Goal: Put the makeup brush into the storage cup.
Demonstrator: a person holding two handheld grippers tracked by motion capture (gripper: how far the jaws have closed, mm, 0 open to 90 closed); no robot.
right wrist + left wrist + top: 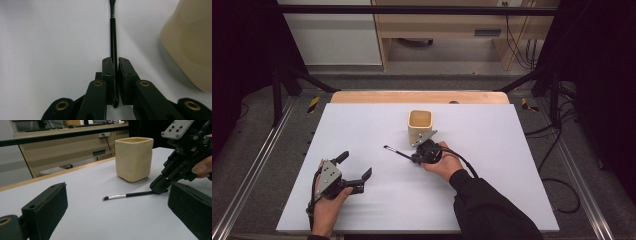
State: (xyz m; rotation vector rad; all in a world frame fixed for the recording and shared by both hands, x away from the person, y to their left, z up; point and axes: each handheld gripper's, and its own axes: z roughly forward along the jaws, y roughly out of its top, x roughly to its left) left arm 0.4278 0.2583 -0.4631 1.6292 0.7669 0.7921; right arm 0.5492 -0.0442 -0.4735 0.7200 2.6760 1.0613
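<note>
A thin black brush (393, 150) with a silver ferrule lies flat on the white table top (362, 120), its bristle tip pointing left. My right gripper (414, 158) is shut on its handle end; in the right gripper view the jaws (115, 60) pinch the black handle (113, 32) between the pads. A cream square cup (420, 125) stands upright just behind that gripper, empty as far as I can see. My left gripper (357, 165) rests at the front left, open with nothing between its jaws (117, 220), and faces the brush (127, 195), the cup (133, 158) and the right gripper (160, 187).
A wooden strip (419, 96) runs along the table's far edge. Metal frame rails (257, 165) flank both sides, and cables (557, 145) lie on the floor at right. A wooden cabinet (452, 30) stands beyond the table.
</note>
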